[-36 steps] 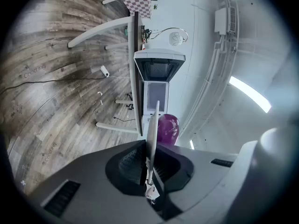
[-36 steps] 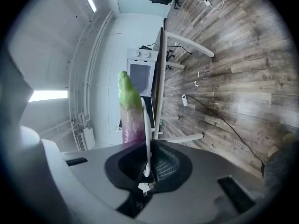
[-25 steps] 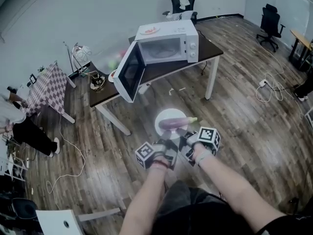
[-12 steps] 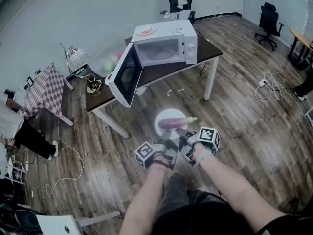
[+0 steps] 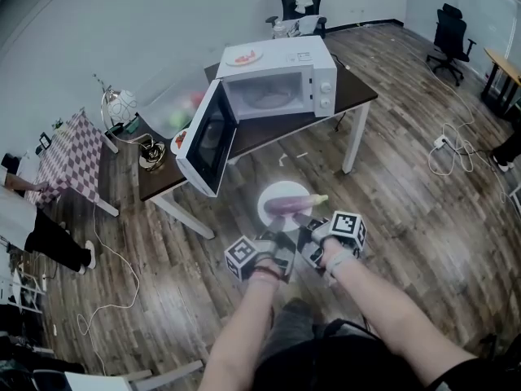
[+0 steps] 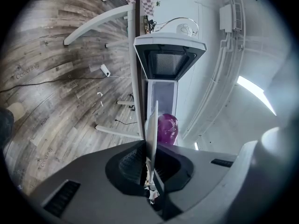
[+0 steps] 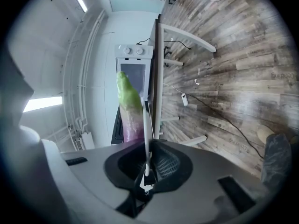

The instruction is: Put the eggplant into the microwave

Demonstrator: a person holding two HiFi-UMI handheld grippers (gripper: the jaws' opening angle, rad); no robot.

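A purple eggplant (image 5: pixel 291 204) with a green stem end lies on a round white plate (image 5: pixel 275 194). My left gripper (image 5: pixel 275 235) is shut on the plate's near rim, and my right gripper (image 5: pixel 308 228) is shut on the rim beside it. In the left gripper view the plate (image 6: pixel 152 125) runs edge-on out of the gripper (image 6: pixel 148 164), with the eggplant (image 6: pixel 167 127) beyond. The right gripper view shows the same: plate rim (image 7: pixel 145 129) pinched in the gripper (image 7: pixel 146 169), eggplant (image 7: pixel 128 106) on it. Ahead, a white microwave (image 5: pixel 285 76) stands on a dark table (image 5: pixel 269 129), its door (image 5: pixel 203 137) swung wide open.
A small plate of food (image 5: pixel 244 55) rests on top of the microwave. A bowl (image 5: pixel 149 151) and a clear bag of produce (image 5: pixel 183 104) sit at the table's left end. A checkered table (image 5: pixel 69 149) and a person (image 5: pixel 32 218) are at left, office chairs (image 5: pixel 452 39) and floor cables (image 5: pixel 448 149) at right.
The microwave and table have come nearer in the head view and shifted slightly right. Both grippers keep the plate with the eggplant in the same hold.
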